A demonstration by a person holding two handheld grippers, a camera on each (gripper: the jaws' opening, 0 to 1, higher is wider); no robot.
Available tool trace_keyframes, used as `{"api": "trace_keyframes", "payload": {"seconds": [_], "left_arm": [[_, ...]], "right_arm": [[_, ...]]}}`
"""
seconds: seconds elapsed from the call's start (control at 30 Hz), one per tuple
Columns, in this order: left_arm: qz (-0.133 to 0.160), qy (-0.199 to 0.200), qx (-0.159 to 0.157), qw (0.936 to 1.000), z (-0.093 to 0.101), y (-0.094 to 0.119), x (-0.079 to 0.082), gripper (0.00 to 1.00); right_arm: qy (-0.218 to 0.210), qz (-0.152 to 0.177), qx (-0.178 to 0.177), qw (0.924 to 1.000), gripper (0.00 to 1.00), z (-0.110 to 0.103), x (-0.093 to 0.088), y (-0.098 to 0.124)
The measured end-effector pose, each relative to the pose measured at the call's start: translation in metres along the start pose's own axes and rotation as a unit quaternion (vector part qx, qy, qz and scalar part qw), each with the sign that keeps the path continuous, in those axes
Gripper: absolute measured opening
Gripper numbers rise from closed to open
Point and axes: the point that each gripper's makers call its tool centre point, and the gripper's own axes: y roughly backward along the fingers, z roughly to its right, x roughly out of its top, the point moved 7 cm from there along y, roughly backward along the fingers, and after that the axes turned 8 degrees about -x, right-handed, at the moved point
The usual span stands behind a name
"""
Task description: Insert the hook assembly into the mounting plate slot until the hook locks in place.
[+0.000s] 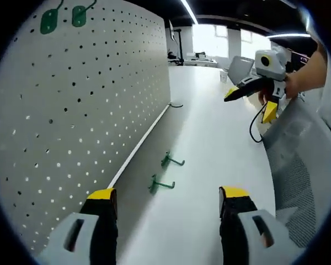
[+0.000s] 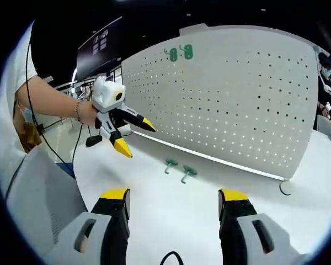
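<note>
Left gripper (image 1: 168, 199): yellow-tipped jaws spread wide at the bottom of the left gripper view, nothing between them. Also seen at left centre of the right gripper view (image 2: 133, 135), jaws splayed, held by a hand (image 2: 88, 113).

Right gripper (image 2: 174, 201): jaws likewise wide apart and bare at the bottom of the right gripper view. Seen again at upper right of the left gripper view (image 1: 248, 102), parted, gripped by a hand (image 1: 292, 83).

Two green hooks (image 1: 161, 184) (image 1: 171, 161) lying loose on the white table (image 1: 209, 154), centre frame just beyond the left jaws, close to the foot of the pegboard (image 1: 88, 110); in the right gripper view at centre (image 2: 171, 163) (image 2: 187, 171).

Two green hooks already mounted (image 1: 63, 18) at upper left on the pegboard; upper centre in the right gripper view (image 2: 180, 53).

Small dark hook (image 1: 175, 105) on the table by the board's far edge.
</note>
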Motion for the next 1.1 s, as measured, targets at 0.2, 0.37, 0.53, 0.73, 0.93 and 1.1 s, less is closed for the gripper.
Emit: {"api": "trace_keyframes", "payload": {"seconds": [0.2, 0.37, 0.53, 0.73, 0.93, 1.1], "left_arm": [[-0.018, -0.006, -0.019, 0.9996, -0.002, -0.011, -0.002, 0.77], [-0.03, -0.018, -0.03, 0.9989, -0.004, -0.019, -0.001, 0.76], [-0.04, -0.022, -0.041, 0.9981, -0.008, -0.026, -0.003, 0.76], [-0.064, -0.028, -0.053, 0.9961, -0.012, -0.032, -0.007, 0.76], [-0.083, -0.041, -0.059, 0.9939, -0.016, -0.039, -0.007, 0.75], [-0.102, -0.051, -0.07, 0.991, -0.019, -0.047, -0.006, 0.74]], "right_arm": [[0.003, -0.003, 0.002, 1.0, 0.63, -0.001, 0.0, 0.0], [0.01, -0.011, 0.004, 0.9999, 0.63, -0.002, -0.002, -0.001], [0.012, -0.013, 0.004, 0.9998, 0.63, -0.001, -0.001, -0.001], [0.015, -0.018, 0.006, 0.9997, 0.63, 0.0, -0.001, -0.001], [0.017, -0.025, 0.008, 0.9995, 0.63, -0.001, -0.005, 0.0], [0.018, -0.028, 0.011, 0.9994, 0.63, -0.001, -0.006, 0.001]]}}
